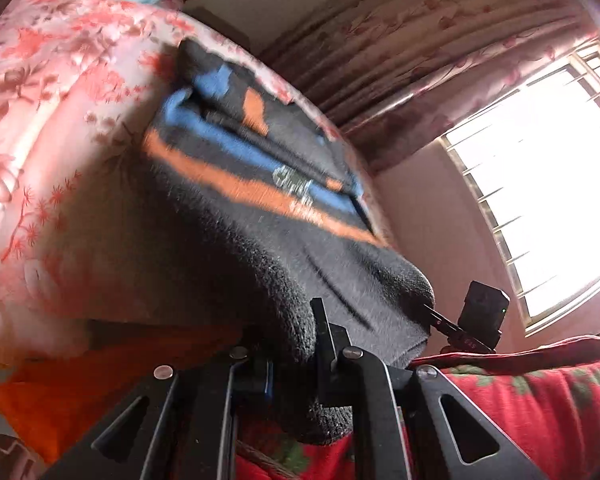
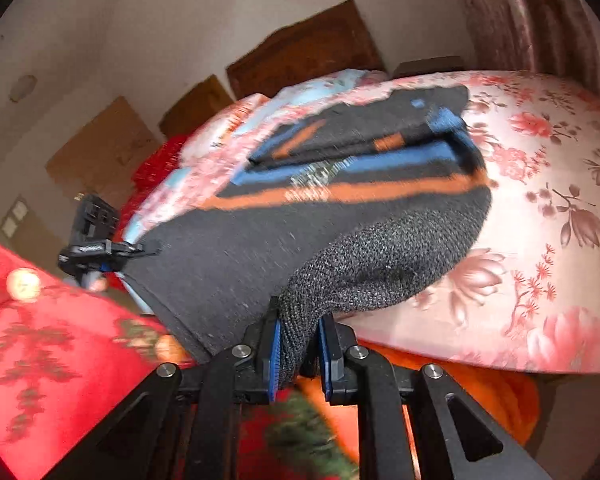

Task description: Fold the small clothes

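Two grippers hold one dark knitted sweater (image 2: 340, 240) with orange and blue stripes by its ribbed hem: right gripper (image 2: 298, 354) and left gripper (image 1: 300, 344) are each clamped on it. It drapes over the floral bed cover (image 2: 540, 200). I judge the fold is in progress; next, carry the hem forward evenly.

— Can you read anything here?

— Nothing. The pale print on your dark striped sweater (image 1: 296, 192), between the blue and orange bands, is smeared by blur.

— And the gripper?

— The mark on the right gripper (image 1: 466, 330) stays illegible too.
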The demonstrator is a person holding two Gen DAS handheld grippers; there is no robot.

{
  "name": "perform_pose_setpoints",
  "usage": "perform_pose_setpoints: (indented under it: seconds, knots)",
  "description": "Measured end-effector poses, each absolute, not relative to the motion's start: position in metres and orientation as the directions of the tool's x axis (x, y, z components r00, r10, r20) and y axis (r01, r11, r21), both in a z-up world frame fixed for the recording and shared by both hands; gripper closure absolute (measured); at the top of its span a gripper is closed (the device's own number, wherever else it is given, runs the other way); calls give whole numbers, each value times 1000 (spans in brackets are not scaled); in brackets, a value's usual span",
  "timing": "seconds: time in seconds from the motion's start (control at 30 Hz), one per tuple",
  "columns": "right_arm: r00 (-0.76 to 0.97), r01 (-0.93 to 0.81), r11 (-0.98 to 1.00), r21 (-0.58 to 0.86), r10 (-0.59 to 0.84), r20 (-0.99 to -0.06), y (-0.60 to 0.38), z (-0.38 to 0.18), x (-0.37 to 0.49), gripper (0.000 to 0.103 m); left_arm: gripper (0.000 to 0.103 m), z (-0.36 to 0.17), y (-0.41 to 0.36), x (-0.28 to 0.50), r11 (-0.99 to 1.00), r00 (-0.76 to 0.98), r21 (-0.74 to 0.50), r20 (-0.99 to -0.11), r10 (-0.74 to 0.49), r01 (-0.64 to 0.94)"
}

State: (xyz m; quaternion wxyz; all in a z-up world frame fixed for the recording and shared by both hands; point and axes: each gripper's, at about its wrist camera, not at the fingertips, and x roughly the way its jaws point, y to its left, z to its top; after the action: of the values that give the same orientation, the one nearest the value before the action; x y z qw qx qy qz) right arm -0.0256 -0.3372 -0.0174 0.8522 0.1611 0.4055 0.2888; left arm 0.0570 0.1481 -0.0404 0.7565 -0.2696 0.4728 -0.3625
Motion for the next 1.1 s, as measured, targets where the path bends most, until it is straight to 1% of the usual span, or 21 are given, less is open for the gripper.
perform_pose_setpoints:
  seconds: [0.1, 0.13, 0.17, 0.27, 0.33, 0.37, 0.4, 0.47, 0.5, 0.53, 0.57, 0.6, 0.67, 0.7, 0.77, 0.87, 1.0, 1.1]
  knots:
    - [562, -359, 766, 533, 633, -532, -340, -1, -17, 103, 89, -24, 149, 79, 541, 342, -781, -439, -830, 310]
    - [598, -356, 762, 541, 631, -494, -342, 6, -5, 103, 89, -18, 147, 91, 532, 362, -785, -417, -833, 319]
    - [618, -355, 762, 541, 626, -476, -343, 10, 5, 103, 89, -9, 144, 111, 527, 394, -781, -393, -831, 334]
    - [694, -350, 775, 527, 592, -409, -344, 29, 56, 103, 89, 14, 128, 170, 529, 480, -772, -335, -810, 353]
    - [740, -337, 784, 521, 563, -368, -341, 42, 98, 103, 85, 23, 119, 206, 548, 534, -759, -318, -784, 352]
    - [770, -311, 807, 502, 524, -364, -341, 47, 126, 103, 83, 24, 112, 236, 574, 563, -749, -331, -757, 331]
    - [786, -282, 825, 489, 491, -376, -341, 47, 144, 103, 79, 21, 108, 261, 607, 586, -739, -364, -724, 292]
    - [792, -206, 862, 463, 425, -439, -341, 39, 185, 103, 78, 11, 103, 296, 693, 597, -693, -476, -646, 197]
    - [762, -170, 877, 449, 406, -504, -339, 31, 203, 33, 79, -1, 100, 311, 750, 570, -654, -579, -583, 102]
    - [743, -136, 891, 434, 382, -550, -339, 26, 212, 0, 80, -8, 99, 315, 768, 560, -637, -614, -556, 64]
    - [753, -104, 914, 392, 330, -570, -339, 23, 210, 0, 80, -16, 101, 312, 786, 564, -617, -635, -527, 40]
    - [765, -100, 929, 356, 301, -569, -340, 22, 204, 0, 80, -19, 102, 309, 795, 571, -605, -638, -517, 44]
    - [775, -87, 956, 279, 241, -585, -345, 16, 190, 0, 80, -25, 104, 294, 821, 575, -565, -645, -504, 85]
    - [764, -65, 966, 252, 211, -609, -350, 9, 184, 0, 79, -27, 103, 289, 826, 567, -550, -643, -515, 127]
    - [734, -41, 969, 243, 194, -651, -362, -3, 181, 0, 78, -30, 96, 284, 851, 562, -490, -657, -502, 188]
    - [714, -20, 980, 196, 151, -683, -372, -10, 193, 0, 78, -30, 94, 284, 888, 579, -406, -679, -452, 217]
    - [716, -75, 985, 153, 160, -680, -367, -8, 230, 0, 76, -29, 102, 289, 887, 598, -406, -663, -451, 220]
    - [701, -94, 985, 145, 169, -693, -367, -14, 259, 0, 76, -29, 103, 303, 900, 605, -382, -672, -427, 210]
